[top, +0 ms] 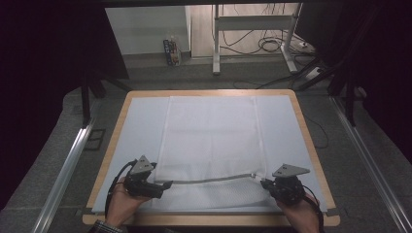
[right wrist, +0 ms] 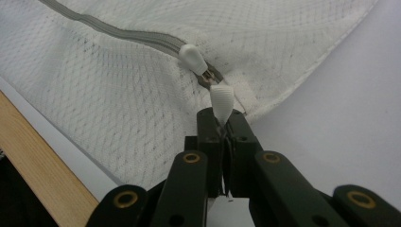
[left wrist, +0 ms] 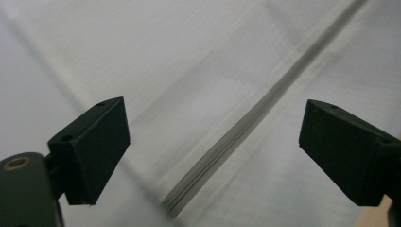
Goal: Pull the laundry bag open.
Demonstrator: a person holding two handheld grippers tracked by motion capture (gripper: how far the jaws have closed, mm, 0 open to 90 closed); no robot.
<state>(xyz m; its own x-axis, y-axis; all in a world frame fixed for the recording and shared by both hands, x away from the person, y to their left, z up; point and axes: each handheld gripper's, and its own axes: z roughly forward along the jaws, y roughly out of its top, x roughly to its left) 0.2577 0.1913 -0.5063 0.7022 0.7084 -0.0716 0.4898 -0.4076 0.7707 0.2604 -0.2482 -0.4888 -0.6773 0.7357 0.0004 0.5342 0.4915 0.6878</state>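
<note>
A white mesh bag (top: 211, 145) lies flat on the table (top: 311, 145). The right gripper (right wrist: 222, 124) pinches its corner tab (right wrist: 221, 101); the left gripper (left wrist: 215, 142) hovers spread over the zipper (left wrist: 246, 123). A hard pull could slip the tab free.

high view overlooks the table (top: 311, 145); tool views sit close.

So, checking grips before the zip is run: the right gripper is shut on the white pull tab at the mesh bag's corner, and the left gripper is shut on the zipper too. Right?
Not quite. The left gripper is open: the left gripper view shows its jaws standing wide apart over the zipper, not touching it. The right gripper is indeed shut on the white pull tab at the mesh bag's corner.
</note>
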